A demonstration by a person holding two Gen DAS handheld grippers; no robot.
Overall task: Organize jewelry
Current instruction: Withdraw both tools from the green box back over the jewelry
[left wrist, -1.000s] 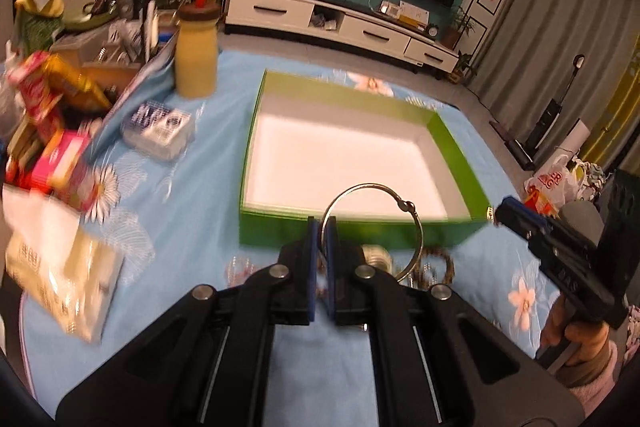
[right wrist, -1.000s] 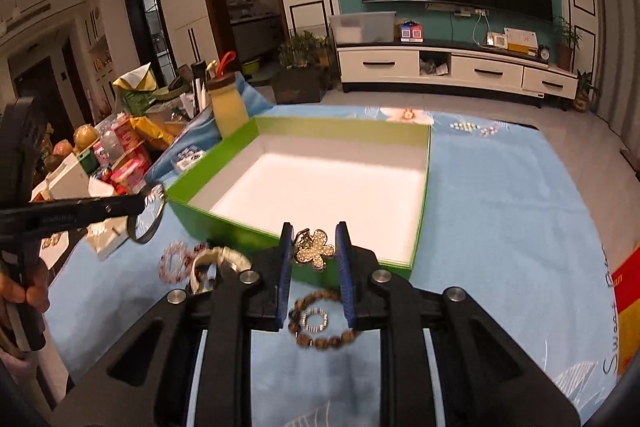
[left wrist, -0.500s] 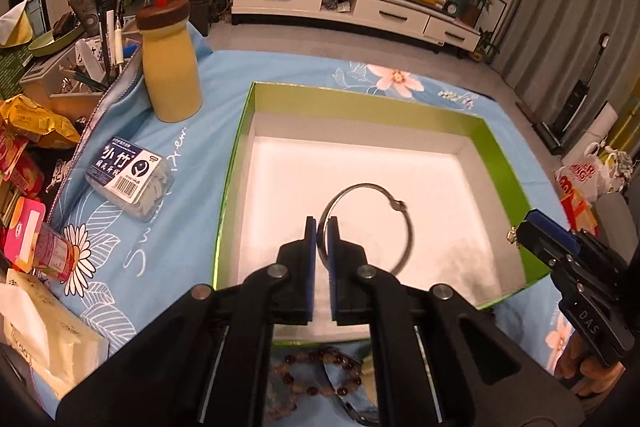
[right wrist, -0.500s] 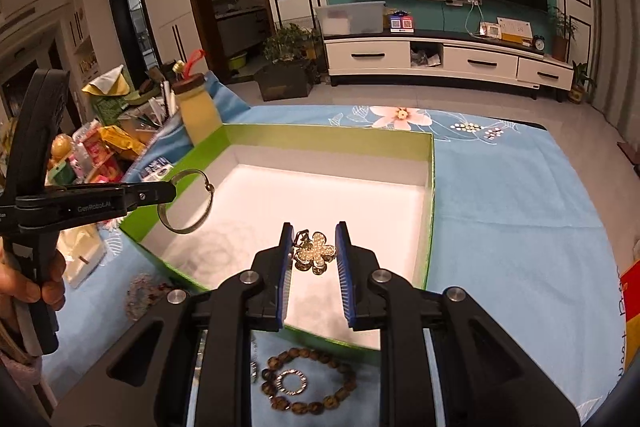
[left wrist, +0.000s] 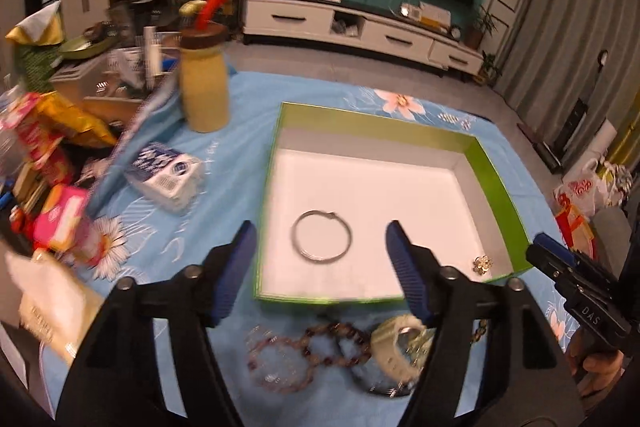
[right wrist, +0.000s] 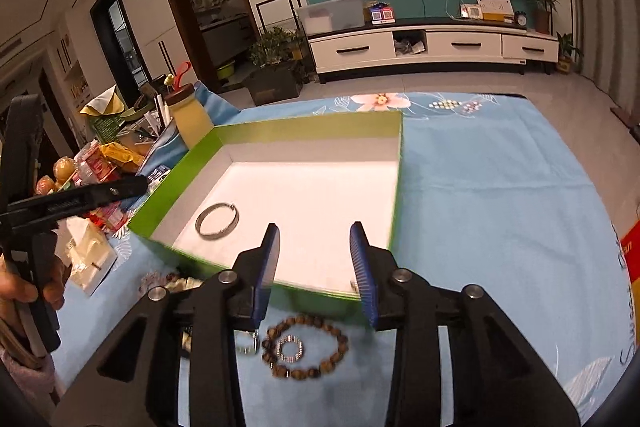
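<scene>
A green box (left wrist: 496, 183) with a white floor stands on the blue cloth; it also shows in the right wrist view (right wrist: 304, 125). A silver bangle (left wrist: 322, 241) lies flat inside it, also visible in the right wrist view (right wrist: 217, 221). A gold flower brooch (left wrist: 481, 264) lies in the box's near right corner. My left gripper (left wrist: 320, 267) is open and empty above the box's near edge. My right gripper (right wrist: 314, 271) is open and empty over the box's near wall. Bead bracelets (left wrist: 312, 351) and a watch (left wrist: 394, 351) lie in front of the box. A brown bead bracelet (right wrist: 306, 351) lies below the right gripper.
A yellow bottle (left wrist: 203, 83) with a brown lid stands left of the box. A small white and blue packet (left wrist: 164, 177) and snack packs (left wrist: 48, 163) crowd the left edge. Bare blue cloth (right wrist: 500, 211) lies right of the box.
Both grippers have opened. The left one let go of the silver bangle, which now lies in the box. The right one let go of the flower brooch, now in the box's corner.
</scene>
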